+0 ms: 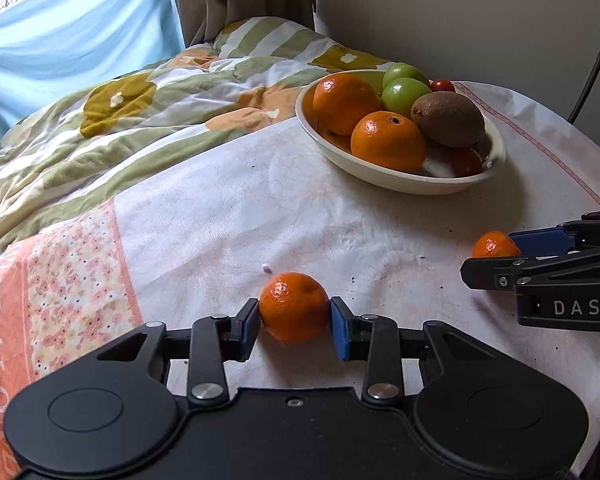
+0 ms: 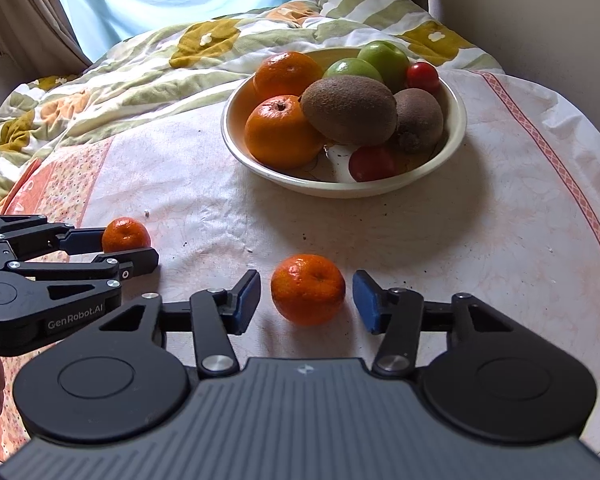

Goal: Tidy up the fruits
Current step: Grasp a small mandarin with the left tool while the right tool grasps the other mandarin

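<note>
left claw (image 1: 294, 314): pinching a tangerine (image 1: 294, 306), 6 o'clock of bowl (image 1: 400, 184).
right claw (image 2: 306, 300): spread around second tangerine (image 2: 308, 289), pads clear.
handling: light, roundish, soft peel; grip its widest middle.

Tablecloth (image 2: 480, 240) thin cotton-like cloth, matt, wrinkled, speckled with dark crumbs. Quilt (image 1: 148, 112) soft puffy printed cloth. Bowl (image 2: 456, 120) glossy cream, ceramic or enamel, can't tell which. Mandarins (image 1: 294, 307) shiny, pitted peel. Kiwis (image 2: 350, 106) fuzzy, matt brown. Green fruits (image 1: 406, 94) smooth, glossy. Left gripper (image 1: 294, 322) matt black plastic, metal pins, blue rubbery pads (image 1: 339, 330).
</note>
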{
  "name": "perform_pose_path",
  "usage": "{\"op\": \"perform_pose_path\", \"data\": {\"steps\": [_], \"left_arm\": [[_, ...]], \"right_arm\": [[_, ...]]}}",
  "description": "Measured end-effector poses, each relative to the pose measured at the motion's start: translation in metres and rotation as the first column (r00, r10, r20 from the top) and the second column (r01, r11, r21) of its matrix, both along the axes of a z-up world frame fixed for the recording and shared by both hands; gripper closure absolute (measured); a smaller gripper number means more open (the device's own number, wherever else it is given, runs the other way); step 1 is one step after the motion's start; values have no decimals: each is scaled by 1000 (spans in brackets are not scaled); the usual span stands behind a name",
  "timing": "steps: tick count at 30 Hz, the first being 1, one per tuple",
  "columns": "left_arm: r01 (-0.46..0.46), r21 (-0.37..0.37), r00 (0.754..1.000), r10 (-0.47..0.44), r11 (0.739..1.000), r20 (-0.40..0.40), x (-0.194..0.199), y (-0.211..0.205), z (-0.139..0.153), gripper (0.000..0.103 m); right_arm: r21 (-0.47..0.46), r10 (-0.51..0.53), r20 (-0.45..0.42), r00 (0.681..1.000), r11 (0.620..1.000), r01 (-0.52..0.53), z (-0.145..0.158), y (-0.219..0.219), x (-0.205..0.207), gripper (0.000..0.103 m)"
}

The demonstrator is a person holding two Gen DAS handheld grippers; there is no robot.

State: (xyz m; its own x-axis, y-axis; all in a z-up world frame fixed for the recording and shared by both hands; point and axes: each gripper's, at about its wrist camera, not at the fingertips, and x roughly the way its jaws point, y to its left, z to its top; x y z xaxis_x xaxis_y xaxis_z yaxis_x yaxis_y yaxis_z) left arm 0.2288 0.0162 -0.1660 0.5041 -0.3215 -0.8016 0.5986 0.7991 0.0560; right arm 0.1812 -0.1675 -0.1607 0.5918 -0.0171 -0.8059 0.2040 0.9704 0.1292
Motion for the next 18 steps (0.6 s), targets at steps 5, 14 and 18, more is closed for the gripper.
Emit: {"op": "perform_pose_path", "data": {"steps": [5, 14, 18], "left_arm": [[-24, -1, 1000, 24, 1000, 5, 0, 6, 3, 62], [-44, -28, 999, 45, 999, 27, -6, 14, 19, 62], [-53, -56, 998, 55, 997, 37, -12, 16, 36, 62]], "right_arm": [[-23, -1, -17, 1000, 1000, 1, -2, 3, 2, 48], [-14, 3, -3, 1000, 1000, -3, 9, 5, -2, 49], [-6, 16, 17, 1000, 1000, -16, 24, 6, -7, 49]]}}
